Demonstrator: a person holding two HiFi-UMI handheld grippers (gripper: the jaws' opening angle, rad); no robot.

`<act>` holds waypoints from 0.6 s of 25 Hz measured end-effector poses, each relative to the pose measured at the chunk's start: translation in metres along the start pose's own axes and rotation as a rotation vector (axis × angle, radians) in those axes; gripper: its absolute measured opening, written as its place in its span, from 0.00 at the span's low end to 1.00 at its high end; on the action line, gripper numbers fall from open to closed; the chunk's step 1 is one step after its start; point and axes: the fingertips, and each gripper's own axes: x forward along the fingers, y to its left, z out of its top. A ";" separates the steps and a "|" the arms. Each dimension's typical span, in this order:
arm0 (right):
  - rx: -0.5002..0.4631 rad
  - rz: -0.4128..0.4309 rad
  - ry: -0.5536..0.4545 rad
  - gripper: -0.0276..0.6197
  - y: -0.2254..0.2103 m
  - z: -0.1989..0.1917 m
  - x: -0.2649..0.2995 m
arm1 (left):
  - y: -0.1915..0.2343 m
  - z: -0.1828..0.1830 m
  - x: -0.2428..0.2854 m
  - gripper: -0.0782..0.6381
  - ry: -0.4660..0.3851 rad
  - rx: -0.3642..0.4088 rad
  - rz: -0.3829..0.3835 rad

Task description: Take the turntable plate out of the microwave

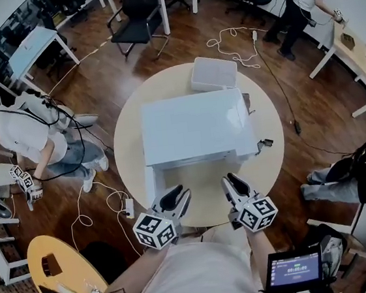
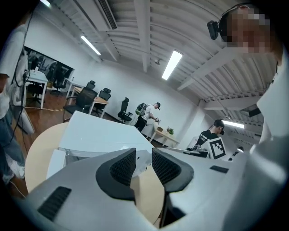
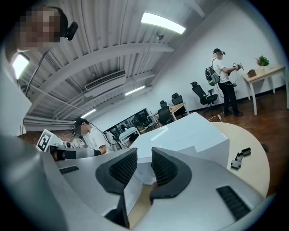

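Jaws narrowly apart, empty, facing microwave (image 1: 194, 125)

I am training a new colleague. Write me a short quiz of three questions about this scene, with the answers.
1. True or false: the left gripper holds the turntable plate.
2. The microwave stands on: A) the round table; B) a kitchen counter; C) a shelf.
3. Fill in: the jaws of the right gripper are ___ and empty.
Key: 1 false; 2 A; 3 open.
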 end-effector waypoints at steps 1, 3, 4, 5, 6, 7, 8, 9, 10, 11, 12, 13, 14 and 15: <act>0.012 -0.013 0.003 0.17 -0.003 -0.004 0.003 | 0.001 -0.003 0.001 0.25 0.009 0.004 -0.004; 0.033 -0.037 0.015 0.17 -0.007 -0.020 0.010 | 0.006 -0.014 0.001 0.25 0.027 0.011 -0.005; 0.036 -0.048 0.027 0.17 -0.010 -0.029 0.013 | 0.009 -0.019 0.001 0.25 0.034 0.012 0.000; 0.035 -0.058 0.042 0.17 -0.013 -0.037 0.017 | 0.011 -0.024 0.002 0.25 0.041 0.010 0.007; 0.035 -0.064 0.057 0.17 -0.018 -0.044 0.022 | 0.013 -0.028 0.003 0.25 0.048 0.008 0.016; 0.040 -0.069 0.069 0.17 -0.022 -0.050 0.027 | 0.013 -0.030 0.005 0.25 0.053 0.008 0.027; 0.050 -0.073 0.077 0.17 -0.027 -0.054 0.031 | 0.012 -0.031 0.007 0.25 0.058 0.008 0.039; 0.062 -0.082 0.082 0.17 -0.033 -0.056 0.035 | 0.010 -0.031 0.009 0.25 0.062 0.007 0.052; 0.073 -0.097 0.083 0.17 -0.039 -0.058 0.037 | 0.007 -0.031 0.011 0.25 0.065 0.004 0.065; 0.081 -0.117 0.079 0.17 -0.045 -0.060 0.039 | 0.005 -0.031 0.012 0.25 0.066 0.001 0.076; 0.088 -0.136 0.075 0.17 -0.052 -0.062 0.043 | 0.005 -0.032 0.014 0.25 0.068 -0.001 0.084; 0.092 -0.149 0.073 0.17 -0.058 -0.065 0.048 | 0.006 -0.032 0.015 0.25 0.070 0.001 0.089; 0.094 -0.154 0.076 0.17 -0.062 -0.070 0.054 | 0.008 -0.034 0.015 0.25 0.073 0.004 0.093; 0.090 -0.151 0.083 0.17 -0.065 -0.075 0.062 | 0.012 -0.036 0.015 0.25 0.076 0.007 0.099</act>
